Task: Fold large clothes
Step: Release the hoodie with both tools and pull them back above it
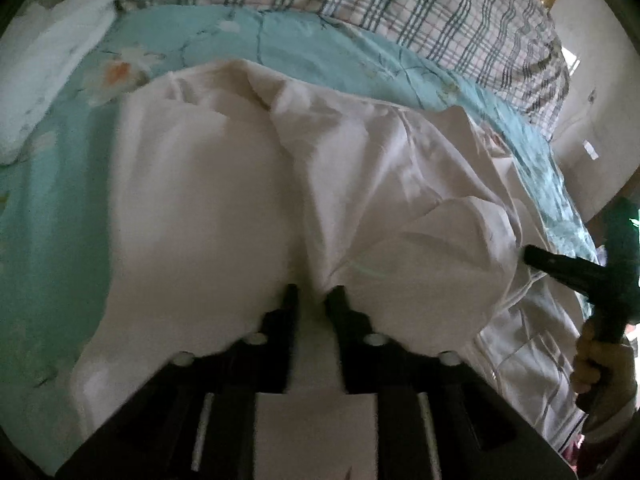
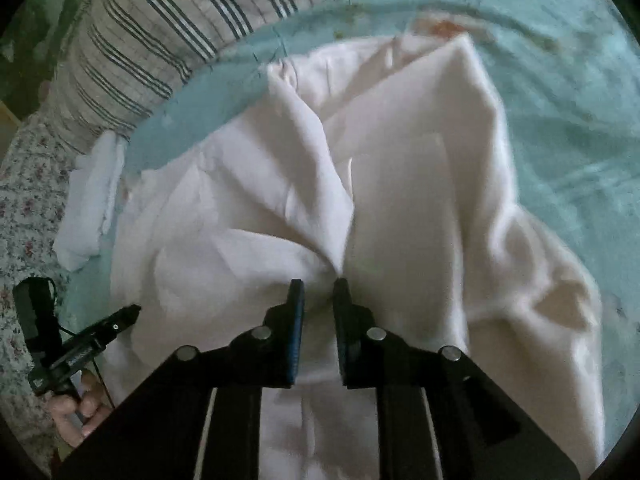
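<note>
A large white garment [image 1: 208, 200] lies crumpled on a bed with a teal flowered sheet [image 1: 48, 240]. In the left wrist view my left gripper [image 1: 314, 292] has its narrow jaws closed on a pinch of the cloth, and folds run out from the tips. My right gripper [image 2: 318, 284] pinches another bunch of the white garment [image 2: 420, 200] the same way, with creases meeting at its fingertips. Each gripper also shows in the other's view: the right gripper [image 1: 532, 256] at the garment's right edge, the left gripper [image 2: 130, 312] at its left edge.
A plaid pillow [image 1: 400, 4] lies at the head of the bed. A folded white cloth [image 2: 92, 208] rests beside the garment, and a flowered quilt [image 2: 24, 200] lies along the left. A person's hand [image 1: 596, 364] holds the right gripper's handle. A wall [image 1: 592, 80] stands at the right.
</note>
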A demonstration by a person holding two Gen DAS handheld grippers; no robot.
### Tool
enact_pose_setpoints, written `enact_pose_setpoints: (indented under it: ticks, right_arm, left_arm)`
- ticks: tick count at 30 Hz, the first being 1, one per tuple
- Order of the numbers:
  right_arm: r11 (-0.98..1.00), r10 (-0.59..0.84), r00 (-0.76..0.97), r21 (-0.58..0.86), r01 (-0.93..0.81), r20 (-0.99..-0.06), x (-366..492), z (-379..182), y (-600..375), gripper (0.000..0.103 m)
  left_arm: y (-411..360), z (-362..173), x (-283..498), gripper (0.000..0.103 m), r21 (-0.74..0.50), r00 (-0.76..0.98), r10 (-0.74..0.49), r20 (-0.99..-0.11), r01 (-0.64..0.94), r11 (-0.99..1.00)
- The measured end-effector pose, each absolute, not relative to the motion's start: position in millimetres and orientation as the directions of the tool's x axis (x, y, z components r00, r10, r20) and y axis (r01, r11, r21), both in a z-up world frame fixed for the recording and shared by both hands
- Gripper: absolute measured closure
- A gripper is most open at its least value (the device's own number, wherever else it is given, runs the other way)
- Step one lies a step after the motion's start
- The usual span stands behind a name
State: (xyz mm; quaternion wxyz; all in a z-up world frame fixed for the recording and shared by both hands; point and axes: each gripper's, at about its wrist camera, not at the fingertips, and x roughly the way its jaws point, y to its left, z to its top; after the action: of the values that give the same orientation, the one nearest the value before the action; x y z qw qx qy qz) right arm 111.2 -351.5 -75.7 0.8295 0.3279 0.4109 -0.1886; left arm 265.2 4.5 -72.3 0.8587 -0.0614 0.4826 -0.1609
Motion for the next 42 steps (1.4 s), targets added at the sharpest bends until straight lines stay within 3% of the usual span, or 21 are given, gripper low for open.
enact_pose_setpoints:
  ticks: [3,5,7,9,10,12,19,25,31,37,42]
  right_arm:
    - [0.725,-0.053,0.624,0.400,0.561,-0.780,90,-57,-342,0.071]
    - [0.732,-0.055,0.641,0.405,0.547,-0.766,76,-46,-337,0.070]
    - [0.740,-0.049,0.648,0.408,0.535,-0.760,62,-40,-329,0.069]
    - [0.746,-0.042,0.655,0.412,0.523,-0.754,48,-36,-323,0.058]
    - [0.751,-0.044,0.658,0.410,0.518,-0.752,40,-35,-319,0.055]
    - [0.757,-0.063,0.658,0.394,0.521,-0.750,21,-34,-316,0.053]
    - [0.725,-0.119,0.653,0.384,0.572,-0.748,-41,-40,-315,0.052]
    - [0.688,-0.169,0.643,0.377,0.620,-0.747,-82,-38,-327,0.053]
    - [0.654,-0.108,0.626,0.419,0.630,-0.772,-112,-55,-337,0.053]
    - [0.707,0.023,0.676,0.490,0.509,-0.736,-125,-59,-313,0.052]
    - [0.700,0.051,0.705,0.529,0.480,-0.707,-129,-62,-310,0.051]
  left_arm:
    - [25,-63,245,0.071,-0.290,0.513,-0.339,-0.788,0.176,0.941]
    - [42,-56,228,0.065,-0.317,0.535,-0.342,-0.773,0.142,0.938]
    - [63,-50,204,0.053,-0.325,0.564,-0.322,-0.760,0.099,0.941]
    - [84,-46,181,0.044,-0.320,0.588,-0.293,-0.754,0.060,0.945]
    - [95,-45,171,0.034,-0.325,0.594,-0.285,-0.753,0.042,0.945]
    - [117,-45,151,0.027,-0.351,0.600,-0.291,-0.746,0.017,0.936]
    - [150,-60,97,0.025,-0.369,0.573,-0.315,-0.756,0.024,0.929]
    - [127,-71,62,0.025,-0.421,0.515,-0.432,-0.740,0.147,0.895]
    - [104,-87,30,0.024,-0.444,0.420,-0.507,-0.753,0.244,0.862]
    - [118,-76,1,0.024,-0.412,0.462,-0.469,-0.753,0.224,0.883]
    - [126,-97,-2,0.024,-0.344,0.430,-0.377,-0.820,0.157,0.926]
